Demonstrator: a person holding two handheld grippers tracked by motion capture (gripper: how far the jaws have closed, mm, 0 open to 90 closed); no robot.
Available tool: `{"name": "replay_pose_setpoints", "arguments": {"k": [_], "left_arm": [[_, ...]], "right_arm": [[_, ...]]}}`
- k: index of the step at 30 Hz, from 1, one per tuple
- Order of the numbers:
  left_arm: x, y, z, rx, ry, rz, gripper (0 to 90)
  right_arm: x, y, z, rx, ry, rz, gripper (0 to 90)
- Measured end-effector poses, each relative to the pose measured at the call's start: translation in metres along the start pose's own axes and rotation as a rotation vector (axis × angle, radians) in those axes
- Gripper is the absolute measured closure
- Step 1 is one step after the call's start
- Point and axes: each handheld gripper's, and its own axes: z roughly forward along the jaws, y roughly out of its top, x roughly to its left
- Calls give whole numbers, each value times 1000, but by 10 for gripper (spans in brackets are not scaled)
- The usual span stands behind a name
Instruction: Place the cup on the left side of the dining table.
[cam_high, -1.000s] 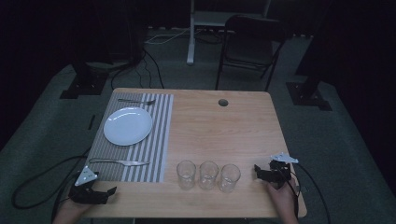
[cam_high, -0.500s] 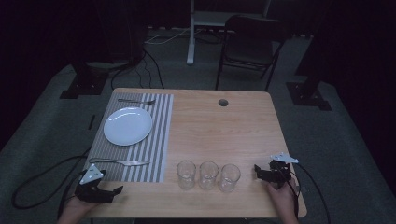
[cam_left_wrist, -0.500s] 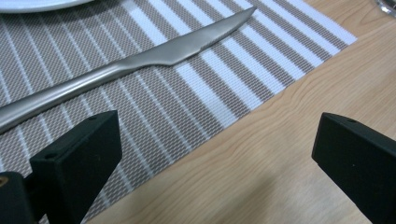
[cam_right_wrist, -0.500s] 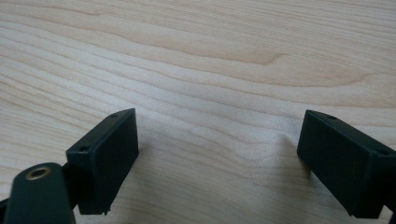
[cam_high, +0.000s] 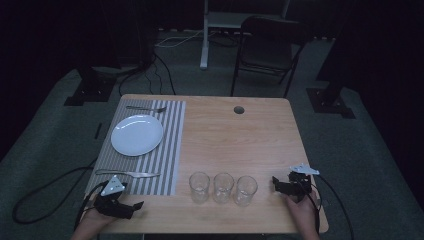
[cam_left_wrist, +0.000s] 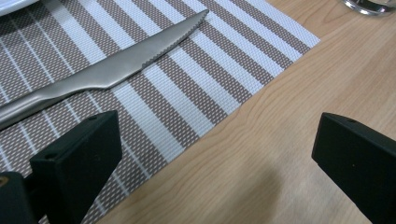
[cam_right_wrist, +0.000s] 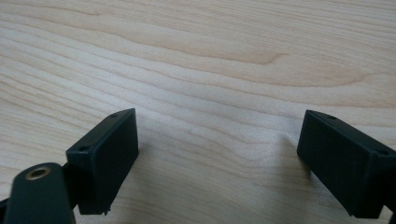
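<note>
My left gripper (cam_high: 131, 207) rests low at the table's front left corner, just below the striped placemat (cam_high: 165, 150), with its jaws open and nothing between them. In the left gripper view that gripper (cam_left_wrist: 219, 149) spans the placemat's corner (cam_left_wrist: 196, 70) and bare wood, and a steel knife (cam_left_wrist: 116, 65) lies on the mat just ahead. My right gripper (cam_high: 276, 185) sits near the front right edge, pointing left toward three empty glasses (cam_high: 223, 186). In the right gripper view the right gripper (cam_right_wrist: 217, 140) stands open over bare wood.
A white plate (cam_high: 137, 135) sits on the placemat, with a fork (cam_high: 146, 108) beyond it and the knife (cam_high: 127, 173) in front. The table (cam_high: 235, 145) has a cable hole (cam_high: 239, 109) at the back. A folding chair (cam_high: 267, 50) stands behind the table.
My left gripper has shifted a little to the right along the front edge. The right gripper has stayed where it was.
</note>
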Motion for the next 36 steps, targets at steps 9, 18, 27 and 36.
{"name": "replay_pose_setpoints", "arguments": {"k": [9,18,27,36], "left_arm": [[-15,13,17,3,-49,52,21],[-32,30,34,0,-96,97,21],[-51,51,48,-26,-165,149,21],[-63,62,59,-33,-182,177,21]], "right_arm": [[0,0,0,0,0,0,121],[0,0,0,0,0,0,122],[0,0,0,0,0,0,122],[0,0,0,0,0,0,122]]}}
